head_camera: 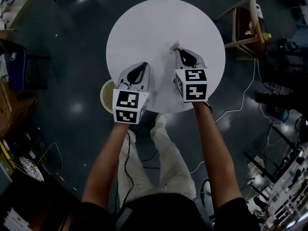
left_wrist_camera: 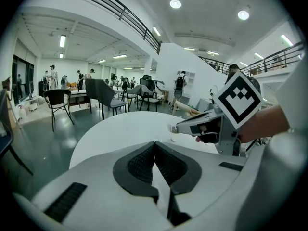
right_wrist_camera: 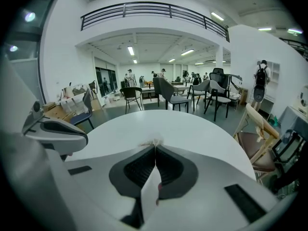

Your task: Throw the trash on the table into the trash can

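Trash scrap [head_camera: 173, 46] sticks out forward, pinched by the right tool [head_camera: 178, 51]; left tool [head_camera: 144, 64] closed, empty

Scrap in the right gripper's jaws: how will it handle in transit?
Probably very light and floppy: the scrap looks thin and crumpled, with frayed edges poking beyond the right gripper. It seems pinched only at the tips, so it may slip out if swung.

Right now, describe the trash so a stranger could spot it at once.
Find the round white table. Near its centre the right gripper is shut on a tiny pale crumpled scrap that pokes out past its tips. Nothing else loose lies on the table, and the left gripper beside it is shut and empty.
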